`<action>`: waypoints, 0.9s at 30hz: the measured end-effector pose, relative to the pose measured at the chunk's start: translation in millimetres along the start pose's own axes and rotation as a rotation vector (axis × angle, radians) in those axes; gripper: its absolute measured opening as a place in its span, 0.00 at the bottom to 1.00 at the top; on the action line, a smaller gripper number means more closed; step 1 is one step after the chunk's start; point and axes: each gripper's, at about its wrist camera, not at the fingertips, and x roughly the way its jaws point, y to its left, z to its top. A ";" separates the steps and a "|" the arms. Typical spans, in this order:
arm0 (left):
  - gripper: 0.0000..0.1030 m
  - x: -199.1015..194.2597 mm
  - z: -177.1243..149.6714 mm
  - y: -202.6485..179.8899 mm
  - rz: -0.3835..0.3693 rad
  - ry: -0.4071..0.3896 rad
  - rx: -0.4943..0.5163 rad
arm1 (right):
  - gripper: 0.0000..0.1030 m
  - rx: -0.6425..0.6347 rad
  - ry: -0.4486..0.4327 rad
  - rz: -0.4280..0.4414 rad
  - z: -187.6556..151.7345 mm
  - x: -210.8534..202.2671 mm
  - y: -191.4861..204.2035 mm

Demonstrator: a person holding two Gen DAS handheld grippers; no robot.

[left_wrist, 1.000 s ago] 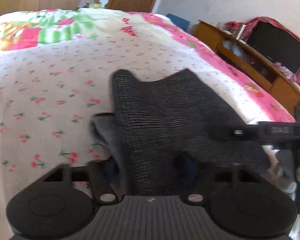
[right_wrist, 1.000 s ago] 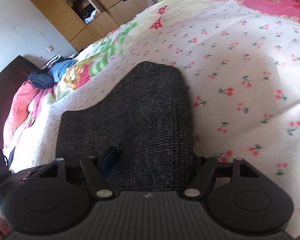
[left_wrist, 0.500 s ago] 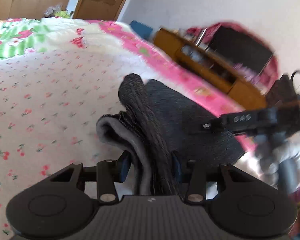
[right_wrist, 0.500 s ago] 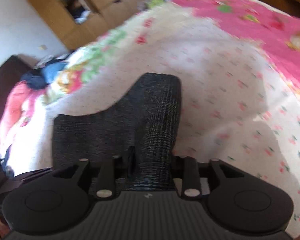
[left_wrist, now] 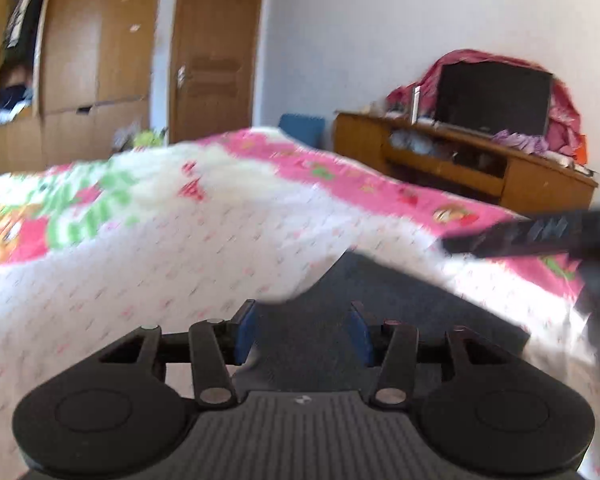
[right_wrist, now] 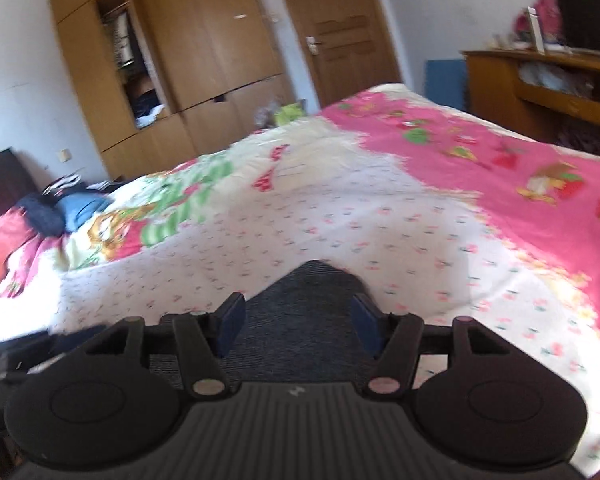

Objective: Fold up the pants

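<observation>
Pants (left_wrist: pixel 380 312) lay flat on the bed (left_wrist: pixel 140 264), a dark charcoal cloth with a fine woven grain, folded into a compact shape close to the bed's near edge. In the left wrist view I saw them spread from between my fingers out toward the right. In the right wrist view a rounded end of them (right_wrist: pixel 312 292) poked up past my fingers.

My left gripper (left_wrist: pixel 302 330) had its blue-padded fingers parted and opening, with the cloth lying beneath the gap and neither pad pressing on it. My right gripper (right_wrist: pixel 298 326) was the same: fingers apart, opening, the cloth below them but not pinched. The right gripper's black body also crossed the right side of the left view.

I judged that a fold had just been laid down and let go, and that both grippers were clear of the cloth. The next move, as I read it, called for checking the folded shape, then either pinching an edge for one more fold or pressing the stack smooth.
</observation>
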 end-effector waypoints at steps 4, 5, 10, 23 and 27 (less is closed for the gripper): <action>0.60 44.2 1.6 -8.4 0.094 -0.009 0.057 | 0.49 0.023 0.090 -0.025 -12.8 54.6 -9.1; 0.60 55.2 -2.7 -6.2 0.116 0.020 0.053 | 0.47 0.034 0.093 -0.035 -16.2 62.6 -14.8; 0.64 66.2 -40.6 12.7 0.127 0.105 -0.048 | 0.29 0.040 0.084 -0.007 -38.8 78.7 -42.1; 0.64 -6.8 -46.6 -24.8 0.143 0.068 0.091 | 0.37 0.019 0.125 0.060 6.8 55.4 -28.8; 0.65 2.3 -60.4 -35.7 0.150 0.182 0.074 | 0.35 0.035 0.216 -0.020 -3.3 103.7 -35.7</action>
